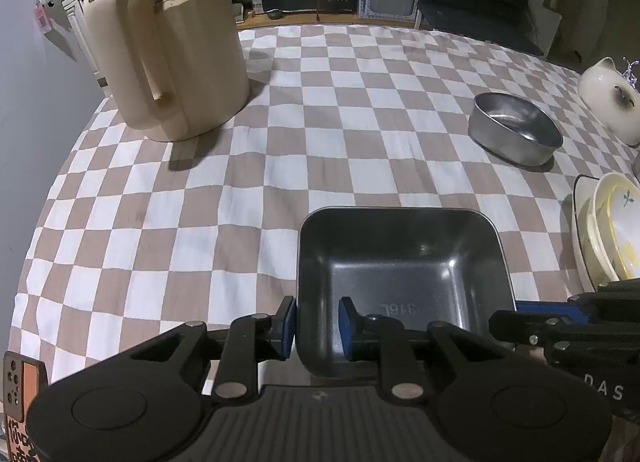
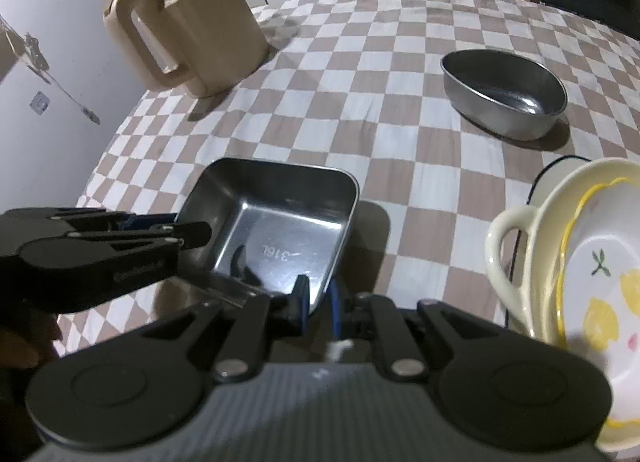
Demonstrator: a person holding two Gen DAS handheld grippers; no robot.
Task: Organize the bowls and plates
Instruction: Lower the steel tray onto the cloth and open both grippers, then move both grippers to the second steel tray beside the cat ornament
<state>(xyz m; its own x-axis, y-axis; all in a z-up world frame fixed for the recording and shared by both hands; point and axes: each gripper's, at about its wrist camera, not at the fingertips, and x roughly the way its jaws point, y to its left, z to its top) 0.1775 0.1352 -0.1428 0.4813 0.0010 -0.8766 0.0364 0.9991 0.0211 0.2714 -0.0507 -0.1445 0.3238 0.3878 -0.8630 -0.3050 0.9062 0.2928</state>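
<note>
Square steel tray (image 1: 404, 262), near wall pinched by both claws, left claw (image 1: 318, 328), right claw (image 2: 320, 304)

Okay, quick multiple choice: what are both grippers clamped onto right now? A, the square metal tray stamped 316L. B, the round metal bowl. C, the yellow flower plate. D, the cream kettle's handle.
A: the left gripper pinches the square metal tray on its left wall, and the right gripper pinches its near right corner; the round metal bowl sits apart, untouched.
</note>
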